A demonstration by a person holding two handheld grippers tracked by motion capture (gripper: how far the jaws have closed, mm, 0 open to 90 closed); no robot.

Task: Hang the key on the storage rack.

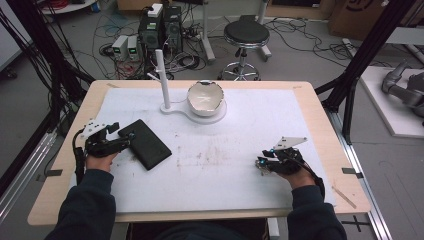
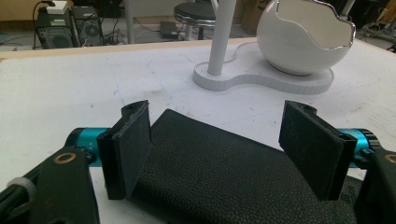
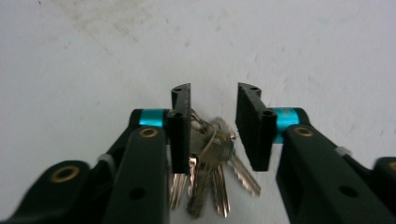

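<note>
We found the left gripper (image 1: 121,136) at the near-left of the table (image 1: 310,107), its jaws spread and straddling the near end of the black wallet (image 2: 219,172), which lay flat on the white mat (image 1: 250,125). In the left gripper view, the left pad (image 2: 133,140) sat at or just over the wallet's edge; the right pad stood clear above it. Nothing was clamped.

The right gripper (image 1: 261,162) sat at the near-right, jaws parted around a bunch of keys (image 3: 210,158) lying on the mat. Whether the left pad touched the ring we could not tell; the jaws had not closed on it.

Far centre stood a white stand (image 1: 163,75) and an egg-shaped bowl (image 1: 205,96).

We judged both hands to be at the pre-grasp stage. To grasp well, we advised:
1. Centring the wallet between the pads before closing.
2. Lowering the right jaws until the ring, not a loose blade, lay between them.
3. Closing slowly, since keys might slide on the mat.
</note>
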